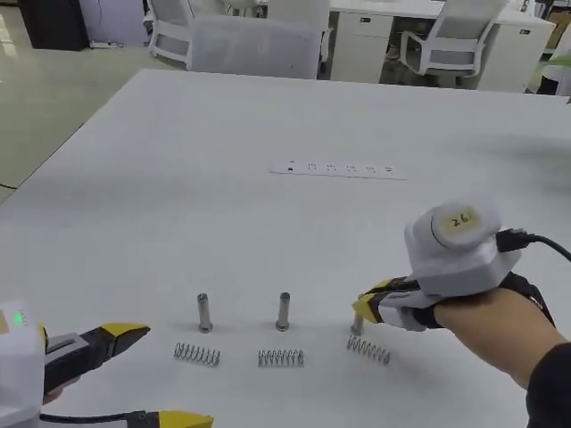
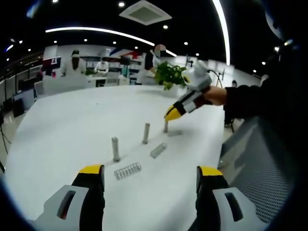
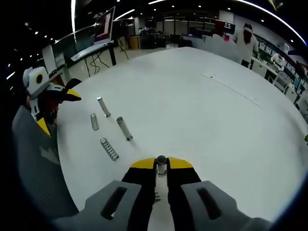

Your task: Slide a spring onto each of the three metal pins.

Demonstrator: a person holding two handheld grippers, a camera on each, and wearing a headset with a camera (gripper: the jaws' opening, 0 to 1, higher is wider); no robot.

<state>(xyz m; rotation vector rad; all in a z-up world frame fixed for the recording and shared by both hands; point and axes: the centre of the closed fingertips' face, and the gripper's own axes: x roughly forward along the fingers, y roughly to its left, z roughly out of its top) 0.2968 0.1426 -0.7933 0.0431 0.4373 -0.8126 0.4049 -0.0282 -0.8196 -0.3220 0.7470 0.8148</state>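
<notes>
Pinching the right pin [image 3: 161,160] with the right gripper [image 3: 161,169], yellow tips pressed together on either side of it, just under its rounded top. Gripped upright on the white table [image 1: 268,232], at the right end of a row of three. From the head view, a hand [image 1: 500,321] behind that gripper, reaching in from the right side. Holding the left gripper [image 2: 150,171] low at the near left of the table, jaws spread wide, gripping nothing. Looking along those jaws: left pin [image 2: 115,149] and middle pin [image 2: 146,133], both upright, lined up toward the pinched one. Lying flat on the table just in front of the pins, one apiece and all off them: left spring [image 1: 197,355], middle spring [image 1: 281,358], right spring [image 1: 368,350]. Farther back, well apart from the row, a white power strip [image 1: 337,168]. Beyond the far edge, white office chairs [image 1: 446,36].
</notes>
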